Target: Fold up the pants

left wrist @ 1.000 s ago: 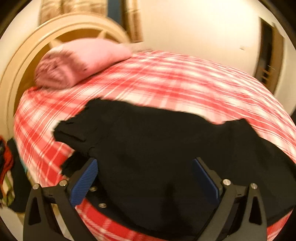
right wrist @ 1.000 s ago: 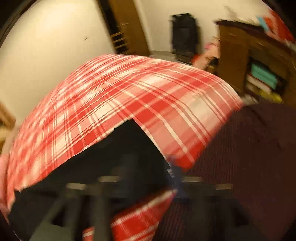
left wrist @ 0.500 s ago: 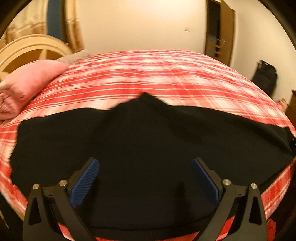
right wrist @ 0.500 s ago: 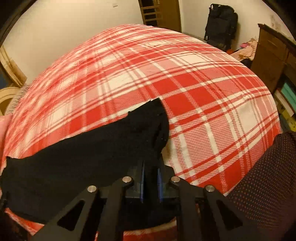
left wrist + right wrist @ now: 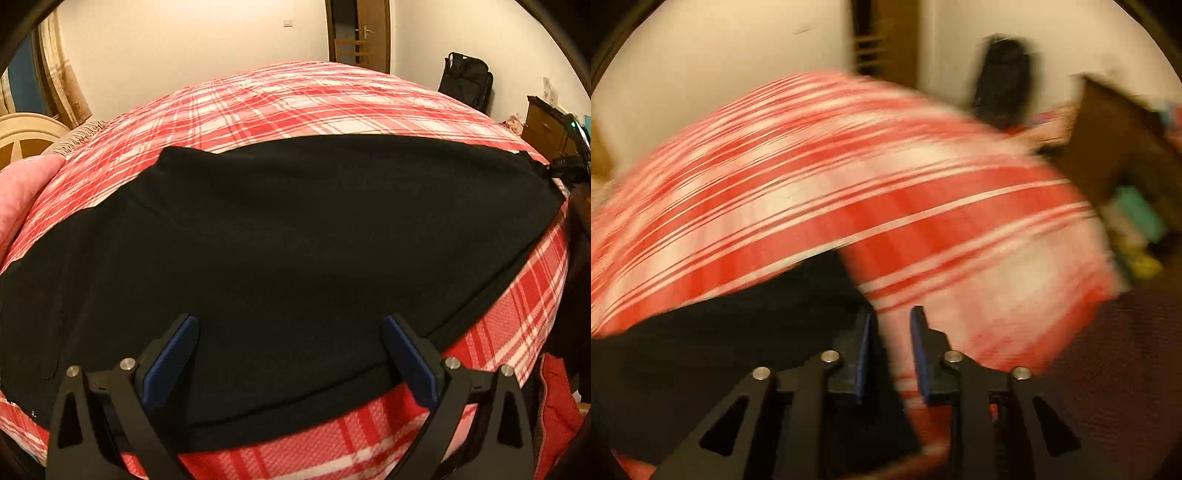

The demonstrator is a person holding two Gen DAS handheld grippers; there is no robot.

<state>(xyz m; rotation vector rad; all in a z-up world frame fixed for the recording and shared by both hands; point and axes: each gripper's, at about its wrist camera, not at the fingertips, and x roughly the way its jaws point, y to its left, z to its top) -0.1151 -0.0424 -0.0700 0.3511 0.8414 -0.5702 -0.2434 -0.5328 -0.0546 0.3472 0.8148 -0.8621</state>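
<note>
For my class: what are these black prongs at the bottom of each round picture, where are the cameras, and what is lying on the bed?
Each picture comes from a wide-angle camera mounted on a hand-held clamp, looking along its two fingers. A person holds one clamp in each hand. The left gripper stands wide open over black pants spread on a red plaid bedspread. The right gripper, in a blurred view, has just been opening; between its blue pads only bedspread shows, with the pants' end just to its left. Neither clamp holds anything.
</note>
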